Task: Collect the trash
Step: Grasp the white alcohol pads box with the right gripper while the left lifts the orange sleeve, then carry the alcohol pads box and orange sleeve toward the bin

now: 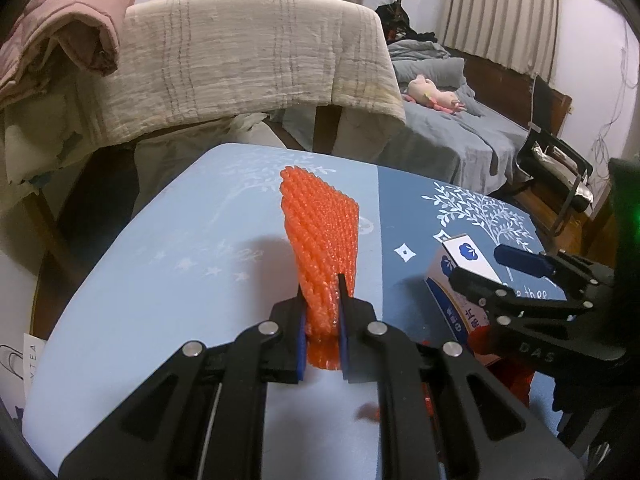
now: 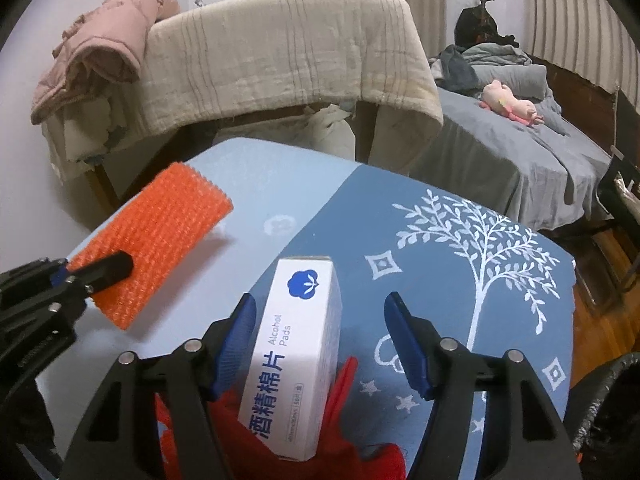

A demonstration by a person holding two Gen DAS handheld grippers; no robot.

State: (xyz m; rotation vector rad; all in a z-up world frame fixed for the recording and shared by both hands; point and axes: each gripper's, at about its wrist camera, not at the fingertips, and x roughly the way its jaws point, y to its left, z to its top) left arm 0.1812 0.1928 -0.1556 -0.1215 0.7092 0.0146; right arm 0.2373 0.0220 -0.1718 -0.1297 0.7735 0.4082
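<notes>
Right wrist view: my right gripper (image 2: 320,340) straddles the alcohol pad box (image 2: 298,356) on the counter (image 2: 440,272), fingers apart, not yet pressing. I'd centre, then squeeze its long sides. Left gripper (image 1: 322,316) pinches the orange mesh (image 1: 320,236), lifted.

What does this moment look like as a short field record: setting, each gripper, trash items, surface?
setting: bedroom, table with blue tree-print cloth
left gripper: shut on orange bubble-textured plastic sheet, sheet lifted clear of the table
right gripper: open, jaws either side of white cardboard box of alcohol pads, not pressing on it
box: lies partly on red crumpled item
bin: dark lined rim at right edge of the right wrist view
</notes>
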